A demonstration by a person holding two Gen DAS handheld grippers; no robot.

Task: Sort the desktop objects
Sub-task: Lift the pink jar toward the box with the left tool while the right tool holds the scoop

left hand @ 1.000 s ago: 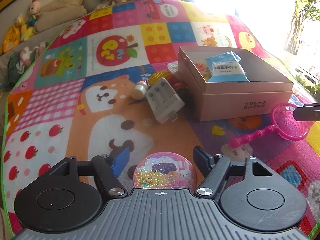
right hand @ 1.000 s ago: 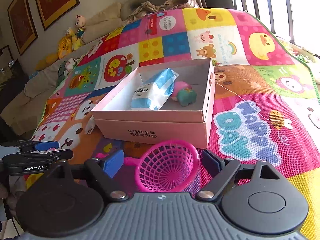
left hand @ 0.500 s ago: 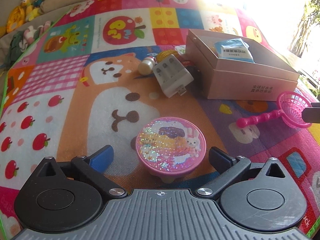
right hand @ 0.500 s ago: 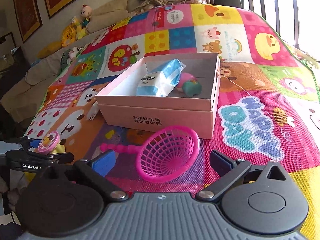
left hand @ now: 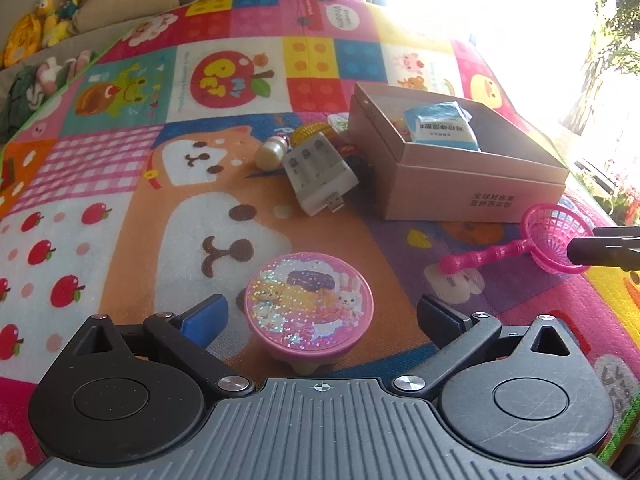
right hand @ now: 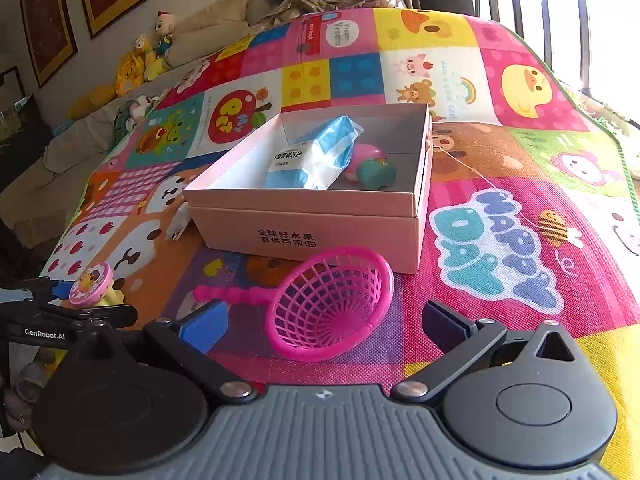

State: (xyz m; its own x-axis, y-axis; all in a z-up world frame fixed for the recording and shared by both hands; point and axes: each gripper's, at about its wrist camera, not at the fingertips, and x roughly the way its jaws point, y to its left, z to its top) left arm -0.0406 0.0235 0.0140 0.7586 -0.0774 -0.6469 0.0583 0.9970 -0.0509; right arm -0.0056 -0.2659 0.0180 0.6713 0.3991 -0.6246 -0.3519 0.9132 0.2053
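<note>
- Left wrist view first: my left gripper (left hand: 320, 318) has its jaws spread wide, and the glittery pink round toy (left hand: 309, 306) stands on the play mat (left hand: 120, 220) between them, low in the centre of the frame. Neither pad touches it; there is a clear gap on each side.
- Above it, around mid-frame, I see a white battery charger (left hand: 318, 176) lying on the mat, with a small cream bottle (left hand: 271, 153) and a yellow object (left hand: 310, 132) just beside it at its upper end.
- Right of those sits the open pink cardboard box (left hand: 472, 196), with a blue-and-white packet (left hand: 442, 127) inside.
- At the right edge, the pink toy net (left hand: 532, 242) lies on the mat, and a dark finger of my other gripper pokes in just beside its basket.
- Over to the right wrist view: my right gripper (right hand: 324, 322) is opening, jaws already wide, and the pink toy net (right hand: 330, 306) lies between them in the lower centre, basket tilted on its side, handle running off to the left. The pads are clear of it.
- Pink cardboard box (right hand: 312, 232) just behind the net, mid-frame; inside, the packet (right hand: 314, 154) lies next to a pink and teal toy (right hand: 372, 166).
- Far left of this frame I catch my left gripper (right hand: 86, 304) with the glittery toy (right hand: 91, 284).
</note>
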